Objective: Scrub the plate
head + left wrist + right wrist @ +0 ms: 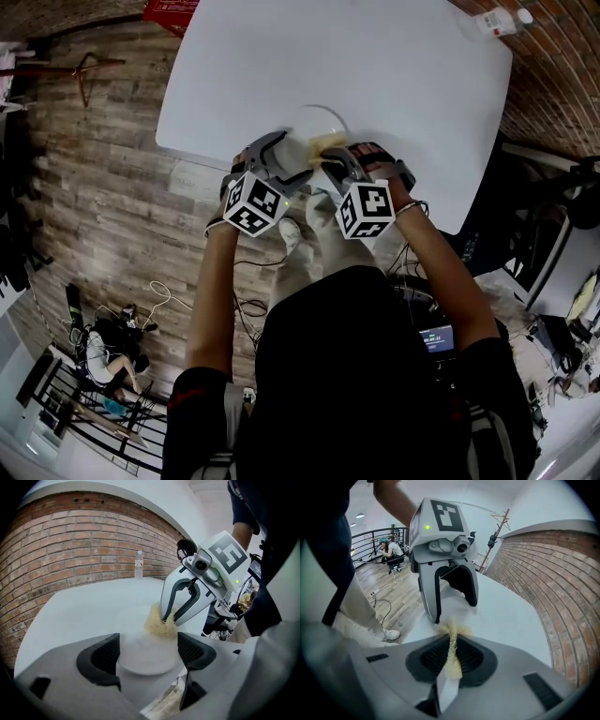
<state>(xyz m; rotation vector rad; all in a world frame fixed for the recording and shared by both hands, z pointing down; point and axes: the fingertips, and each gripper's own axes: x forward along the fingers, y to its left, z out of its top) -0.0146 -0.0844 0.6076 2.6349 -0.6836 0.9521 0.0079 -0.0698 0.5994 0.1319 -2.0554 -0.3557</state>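
A small white plate [314, 122] lies on the white table [375, 66] close to its near edge. My left gripper [147, 651] has its jaws on either side of the plate [140, 662], with the pads against its rim. My right gripper [452, 656] is shut on a yellowish mesh scrubber [451, 637]. The scrubber [159, 623] presses on the plate's right part, under the right gripper [168, 619]. In the head view both grippers, left [292, 157] and right [330, 161], meet at the plate with the scrubber [326, 142] between them. The left gripper [454, 611] faces the right one.
A clear water bottle [494, 21] stands at the table's far right corner, also in the left gripper view [138, 565]. A red item [169, 11] sits at the far left corner. A brick wall [70, 550] runs behind the table. Cables [164, 295] lie on the wooden floor.
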